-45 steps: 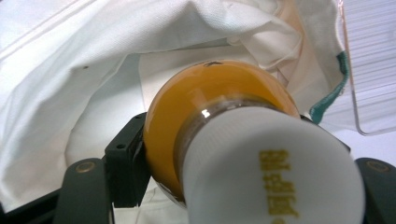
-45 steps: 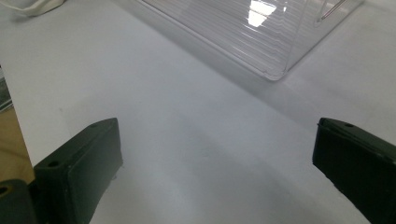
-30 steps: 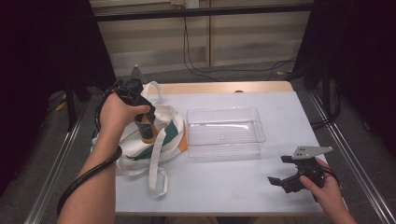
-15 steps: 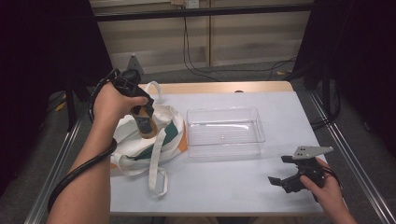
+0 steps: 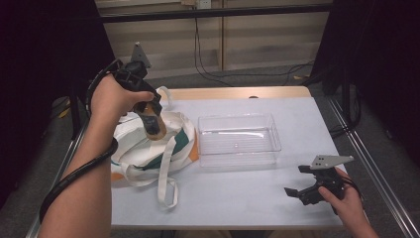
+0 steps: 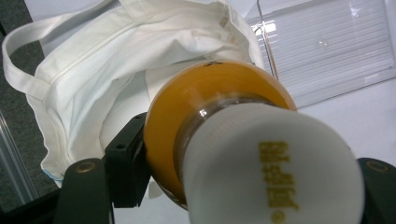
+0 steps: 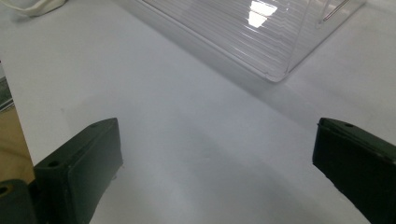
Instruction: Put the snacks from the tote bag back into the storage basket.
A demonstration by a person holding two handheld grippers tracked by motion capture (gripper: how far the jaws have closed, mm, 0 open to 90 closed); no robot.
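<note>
The white table [image 5: 237, 198] stood in a dim room, its top bright against dark curtains on either side and pale wall panels behind. Nearest the person's edge, on the right, the right gripper [image 5: 303, 192] rested low over the bare tabletop in the person's right hand [image 5: 346, 201], its two black jaws spread wide with nothing between them; in the right gripper view they framed empty white surface, with the corner of the clear plastic tray [image 7: 261, 37] beyond. Farther in, at the middle of the table, that tray [image 5: 238, 151] sat empty and flat, its long side facing the person. Just beside it on the left lay a white canvas tote bag [image 5: 143, 148] with green and orange patches, slumped open, one strap trailing toward the near edge. Above the bag, the left gripper [image 5: 151, 111] was held up in the person's left hand [image 5: 111, 96], pointing downward, its jaws clamped on a small bottle of orange liquid [image 5: 154, 125] that hung clear of the bag's mouth. In the left gripper view the bottle [image 6: 205, 121] loomed close, its white cap [image 6: 266, 168] printed with yellow characters turned to the camera, the jaws pressed against its sides, the open bag [image 6: 93, 79] below it. A black cable ran from that gripper down along the forearm. Beyond the table's wooden far edge, more cables hung against the wall.
</note>
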